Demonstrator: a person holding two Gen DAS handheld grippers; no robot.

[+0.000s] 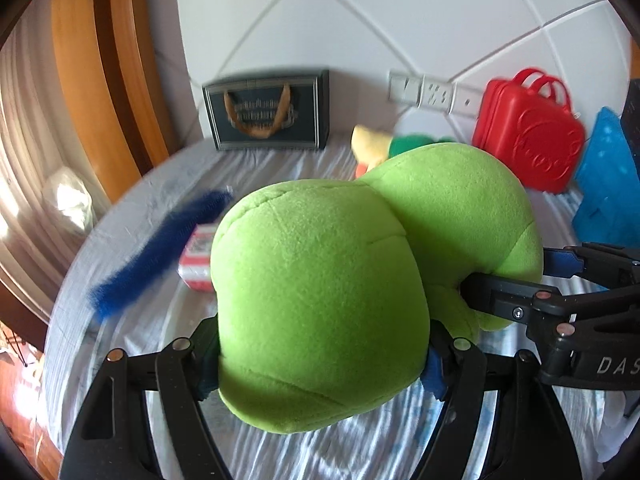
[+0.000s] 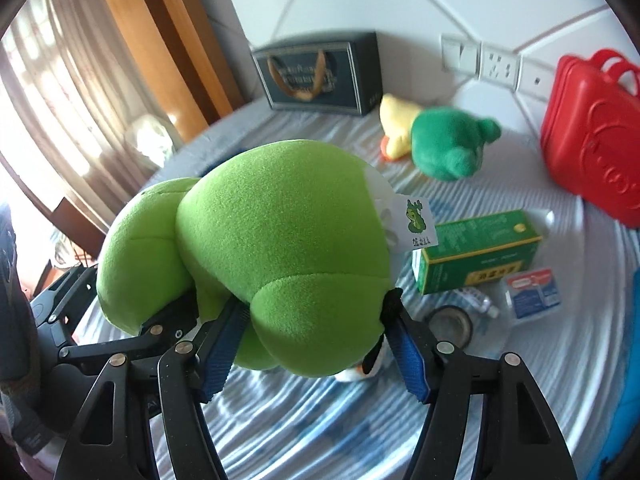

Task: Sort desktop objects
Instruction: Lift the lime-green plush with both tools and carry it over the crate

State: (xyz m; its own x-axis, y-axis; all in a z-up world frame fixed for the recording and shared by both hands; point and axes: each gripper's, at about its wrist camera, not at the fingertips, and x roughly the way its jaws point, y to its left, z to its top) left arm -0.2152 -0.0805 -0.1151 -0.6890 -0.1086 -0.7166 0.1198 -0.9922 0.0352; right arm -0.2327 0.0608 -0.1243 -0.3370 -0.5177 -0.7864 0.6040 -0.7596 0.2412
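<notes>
On a striped bedsheet, both grippers — left, right — pinch a green plush toy held above it; soft stuffing could squeeze out and drop onto the green box.

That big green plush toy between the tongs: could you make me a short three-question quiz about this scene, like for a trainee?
1. True or false: both the left tongs and the right tongs grip the light green plush at once.
2. Which stands against the wall on the right? A) red case B) dark gift bag C) green box
3. Fill in: the small dark green plush lies on the striped ____.

Key: 1 true; 2 A; 3 sheet.
</notes>
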